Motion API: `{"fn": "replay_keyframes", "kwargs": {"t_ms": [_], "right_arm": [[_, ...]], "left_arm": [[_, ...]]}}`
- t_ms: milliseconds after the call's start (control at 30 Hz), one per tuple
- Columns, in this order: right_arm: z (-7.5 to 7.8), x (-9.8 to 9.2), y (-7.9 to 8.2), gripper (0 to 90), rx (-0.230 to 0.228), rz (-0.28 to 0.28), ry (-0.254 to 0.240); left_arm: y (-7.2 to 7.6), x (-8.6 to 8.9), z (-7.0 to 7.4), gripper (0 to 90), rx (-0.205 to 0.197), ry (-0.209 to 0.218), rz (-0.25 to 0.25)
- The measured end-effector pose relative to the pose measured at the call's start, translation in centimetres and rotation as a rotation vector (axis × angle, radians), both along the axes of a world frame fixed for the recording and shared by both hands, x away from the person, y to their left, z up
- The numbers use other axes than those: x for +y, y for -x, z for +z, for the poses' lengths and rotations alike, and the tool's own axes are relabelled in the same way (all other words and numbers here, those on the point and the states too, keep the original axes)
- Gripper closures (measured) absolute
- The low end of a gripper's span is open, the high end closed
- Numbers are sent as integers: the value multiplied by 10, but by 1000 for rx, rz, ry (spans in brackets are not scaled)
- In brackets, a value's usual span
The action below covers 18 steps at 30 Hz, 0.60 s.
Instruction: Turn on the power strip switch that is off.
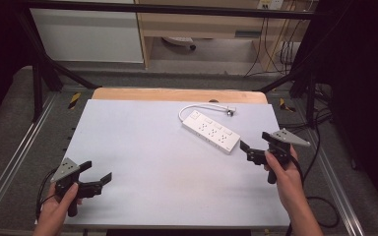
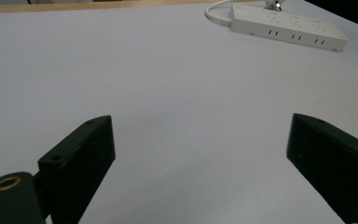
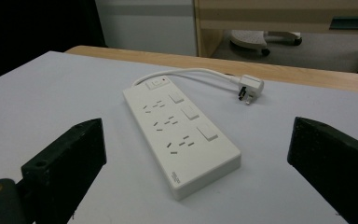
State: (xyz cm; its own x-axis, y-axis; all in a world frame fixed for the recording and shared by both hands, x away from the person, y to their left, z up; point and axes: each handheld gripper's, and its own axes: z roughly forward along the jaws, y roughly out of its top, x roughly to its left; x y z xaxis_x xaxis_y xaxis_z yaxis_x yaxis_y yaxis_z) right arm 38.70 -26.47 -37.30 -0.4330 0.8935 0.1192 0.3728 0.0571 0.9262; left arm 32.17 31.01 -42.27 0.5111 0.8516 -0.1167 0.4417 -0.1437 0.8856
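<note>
Right tool (image 1: 252,142) is held with its jaws spread wide and nothing between them, sitting just off the near end of the white power strip (image 1: 210,130), close but not touching. In the right gripper view the strip (image 3: 181,135) lies flat between the two jaws a bit farther out, with its short cord looping round to the plug (image 3: 250,87) behind it. Left tool (image 1: 97,173) is wide open too, over bare counter (image 1: 152,162) at the near left corner, well apart from the strip.
</note>
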Motion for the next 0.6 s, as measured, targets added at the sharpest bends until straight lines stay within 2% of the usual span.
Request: {"fn": "replay_keyframes", "kwargs": {"t_ms": [300, 600], "right_arm": [[-18, -18, 23, 40, -60, -7, -2], [-41, -23, 28, 35, -55, -5, 22]], "left_arm": [[0, 1, 0, 78, -1, 3, 1], [1, 1, 1, 78, -3, 4, 1]]}}
